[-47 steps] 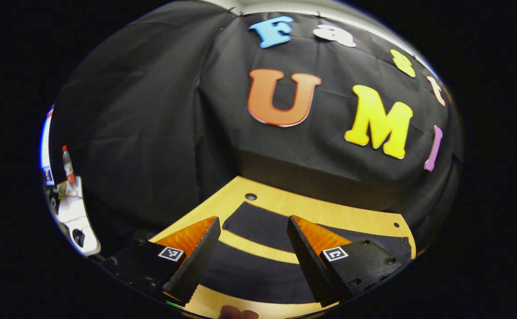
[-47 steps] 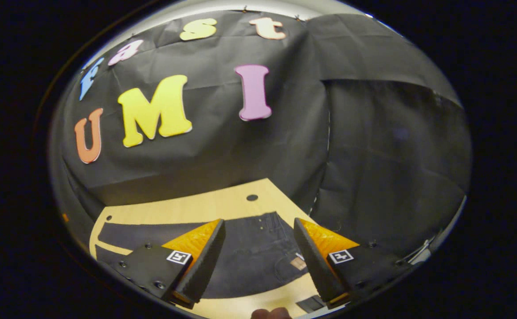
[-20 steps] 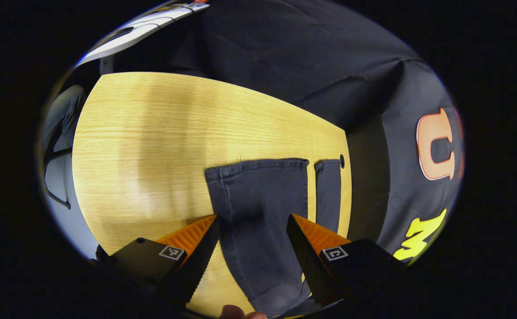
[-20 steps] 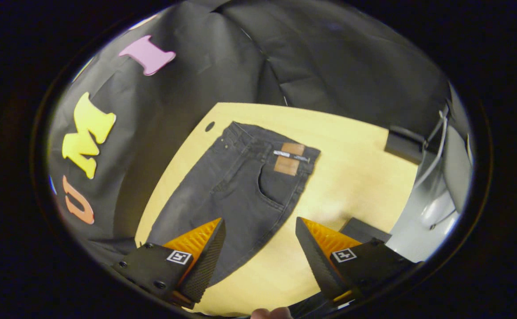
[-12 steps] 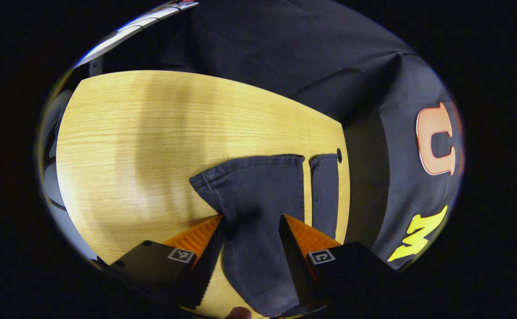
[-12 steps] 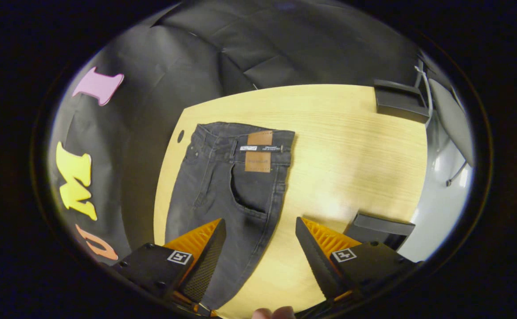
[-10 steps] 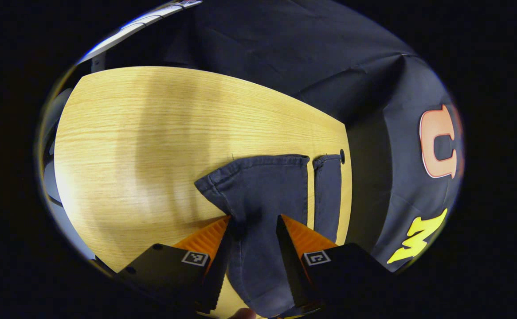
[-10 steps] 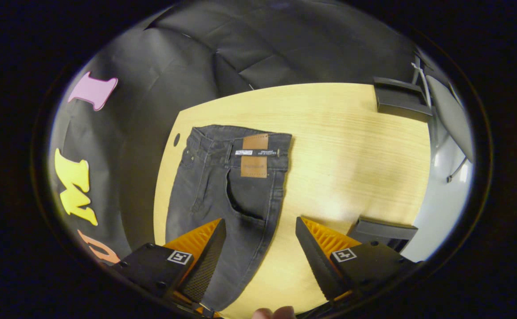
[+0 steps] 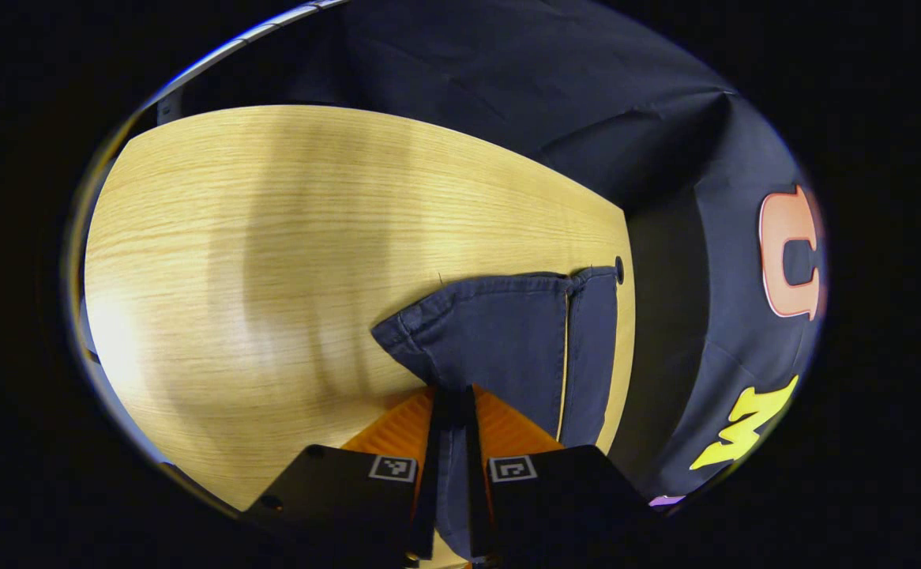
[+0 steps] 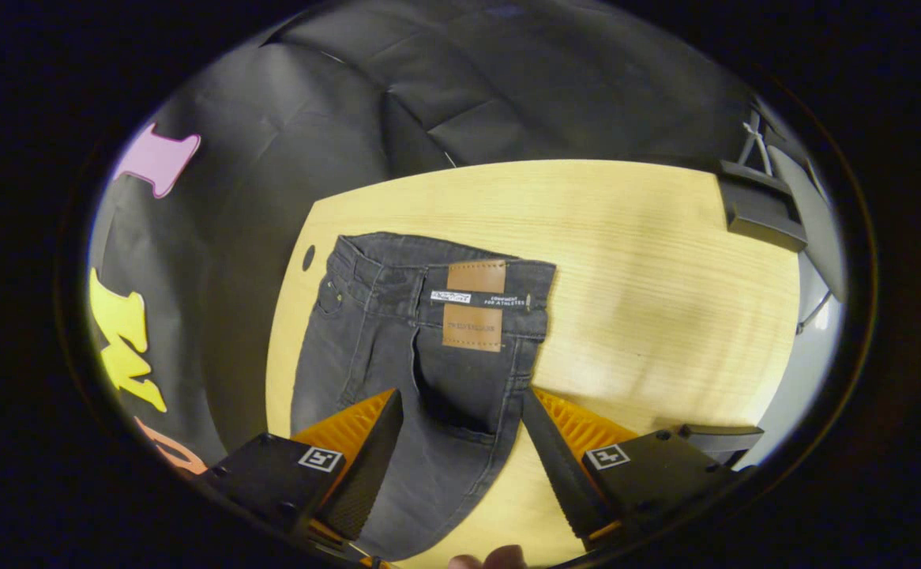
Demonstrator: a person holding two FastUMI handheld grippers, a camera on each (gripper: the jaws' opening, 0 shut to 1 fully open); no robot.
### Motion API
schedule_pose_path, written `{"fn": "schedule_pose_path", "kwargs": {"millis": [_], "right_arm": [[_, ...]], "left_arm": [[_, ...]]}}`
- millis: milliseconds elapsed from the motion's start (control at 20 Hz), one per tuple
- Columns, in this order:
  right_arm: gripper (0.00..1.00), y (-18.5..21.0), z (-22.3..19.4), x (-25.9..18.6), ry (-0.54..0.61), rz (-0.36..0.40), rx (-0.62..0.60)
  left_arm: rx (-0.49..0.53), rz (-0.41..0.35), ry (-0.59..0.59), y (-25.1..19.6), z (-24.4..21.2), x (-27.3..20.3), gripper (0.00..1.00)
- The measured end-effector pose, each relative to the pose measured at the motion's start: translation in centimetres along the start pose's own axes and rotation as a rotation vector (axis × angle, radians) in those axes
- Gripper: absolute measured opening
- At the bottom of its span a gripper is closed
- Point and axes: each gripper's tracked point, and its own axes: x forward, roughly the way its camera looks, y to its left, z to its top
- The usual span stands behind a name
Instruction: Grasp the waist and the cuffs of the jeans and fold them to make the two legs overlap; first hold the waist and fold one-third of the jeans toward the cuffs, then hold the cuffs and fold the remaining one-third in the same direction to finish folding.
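Left gripper view: jeans [image 9: 500, 340] between fingers [image 9: 426, 442].

The jeans [image 10: 421, 348] lie flat on the table [image 10: 650, 261], along its edge by the booth wall. Their waist points toward the table's right end, their cuffs [image 9: 500, 316] toward the left end, legs side by side.

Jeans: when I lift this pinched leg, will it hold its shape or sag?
Probably sag: the jeans already bunch and pucker where the left tongs pinch them. The waist end looks thicker, so it may drag rather than slide.
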Motion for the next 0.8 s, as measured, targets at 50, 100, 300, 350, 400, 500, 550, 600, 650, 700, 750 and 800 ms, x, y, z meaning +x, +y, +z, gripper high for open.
{"fn": "schedule_pose_path", "kwargs": {"millis": [50,100,300,350,400,500,550,600,650,700,750,800], "right_arm": [[0.92,-0.5,0.1,0.2,0.0,-0.05,-0.011],[0.92,-1.0,0.2,0.4,-0.007,-0.093,-0.009],[0.43,-2.3,0.9,0.5,0.007,-0.147,0.078],[0.27,-2.3,0.7,0.7,0.022,-0.139,0.115],[0.17,-2.1,0.8,0.7,0.038,-0.127,0.147],[0.17,-2.1,0.8,1.0,0.072,-0.119,0.181],[0.09,-1.9,0.7,0.9,0.098,-0.123,0.187],[0.02,-1.9,0.6,1.0,0.105,-0.135,0.184],[0.0,-1.9,0.6,1.0,0.114,-0.143,0.176],[0.01,-1.7,0.7,0.8,0.121,-0.144,0.165],[0.0,-1.5,0.7,0.6,0.121,-0.137,0.156],[0.01,-1.1,0.9,0.2,0.121,-0.126,0.148]], "left_arm": [[0.015,0.014,0.006,-0.1,0.0,0.2,0.17],[0.028,0.027,0.011,-0.2,-0.1,0.2,0.16],[0.041,0.047,0.018,-0.7,-0.1,0.8,0.11],[0.039,0.045,0.02,-0.7,0.0,0.7,0.1],[0.036,0.042,0.024,-0.8,-0.1,0.7,0.09],[0.026,0.041,0.033,-0.8,-0.2,0.8,0.07],[0.022,0.052,0.039,-0.7,-0.3,0.6,0.07],[0.021,0.061,0.043,-0.7,-0.4,0.6,0.07],[0.016,0.07,0.043,-0.8,-0.4,0.3,0.06],[0.005,0.06,0.047,-1.3,-0.5,0.1,0.05],[-0.004,0.046,0.051,-2.0,-0.6,-0.3,0.05],[-0.009,0.033,0.055,-2.5,-0.7,-0.8,0.05]]}}
